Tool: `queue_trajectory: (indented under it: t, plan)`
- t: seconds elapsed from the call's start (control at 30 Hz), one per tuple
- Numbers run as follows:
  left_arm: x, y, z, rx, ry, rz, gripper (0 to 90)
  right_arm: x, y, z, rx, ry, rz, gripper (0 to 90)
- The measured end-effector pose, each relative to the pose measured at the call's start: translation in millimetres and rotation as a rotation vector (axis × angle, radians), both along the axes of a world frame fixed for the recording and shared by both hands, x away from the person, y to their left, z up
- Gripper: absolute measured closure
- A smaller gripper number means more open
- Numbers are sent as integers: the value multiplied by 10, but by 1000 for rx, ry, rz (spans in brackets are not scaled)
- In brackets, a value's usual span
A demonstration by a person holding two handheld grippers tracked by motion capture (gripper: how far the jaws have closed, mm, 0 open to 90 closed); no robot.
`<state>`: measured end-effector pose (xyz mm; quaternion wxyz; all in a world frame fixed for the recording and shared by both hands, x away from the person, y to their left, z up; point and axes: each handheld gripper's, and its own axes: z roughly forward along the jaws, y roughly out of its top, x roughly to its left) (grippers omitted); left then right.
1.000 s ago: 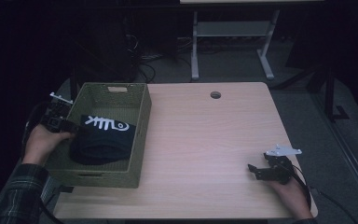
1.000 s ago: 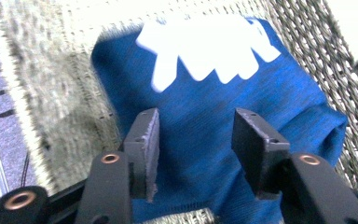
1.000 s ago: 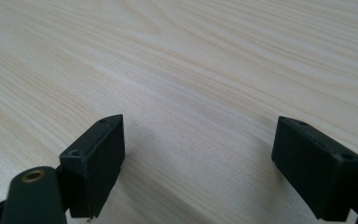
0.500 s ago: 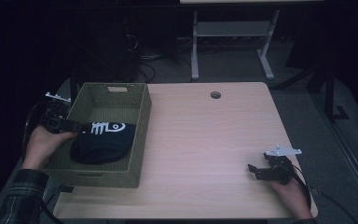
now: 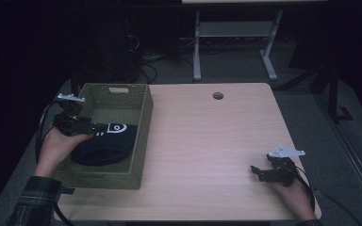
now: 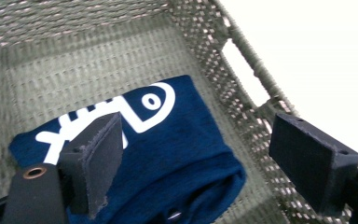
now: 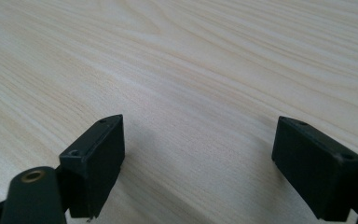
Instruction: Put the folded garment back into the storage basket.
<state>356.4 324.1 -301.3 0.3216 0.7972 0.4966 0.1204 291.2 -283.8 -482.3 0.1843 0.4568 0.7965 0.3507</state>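
Note:
A dark blue folded cloth (image 5: 108, 146) with a white print lies in the woven olive basket (image 5: 141, 122) at the table's left. My left gripper (image 5: 99, 128) reaches over the basket's left wall, just above the cloth (image 6: 177, 140). Its jaws have just been opening, and the left gripper (image 6: 198, 154) now stands open, with the cloth beneath the gap and untouched by the pads. The basket's wall (image 6: 242, 65), with a handle slot, runs along the right of that view. My right gripper (image 5: 259, 172) rests open near the table's front right; the right gripper (image 7: 198, 154) has bare wood between its jaws.
The light wooden table (image 5: 207, 141) has a round cable hole (image 5: 218, 95) near its far edge. Behind it, a white-legged stand (image 5: 197, 52) and cables sit on the dark floor. The tabletop (image 7: 191, 56) stretches out ahead of the right gripper.
The left hand has shifted a little further over the basket and risen slightly. The cloth now lies loose on the basket floor. The right gripper has not moved.

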Motion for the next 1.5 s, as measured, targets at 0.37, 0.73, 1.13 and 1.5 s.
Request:
queue_trajectory:
  t: [0.37, 0.73, 1.13, 1.5]
  plan:
    - [-88, -528, 8, -8, -40, -81, 161, 2, 0, -2, 0, -3, 3, 165]
    - [-98, -1005, -67, -34, -43, -162, 160, 2, -1, -1, -1, -2, 5, 162]
    - [-117, -1457, -219, -55, -60, -231, 146, 2, -1, -1, -1, -2, 6, 162]
    - [-179, -1890, -458, -76, -66, -307, 131, 1, 0, -1, -1, -1, 8, 162]
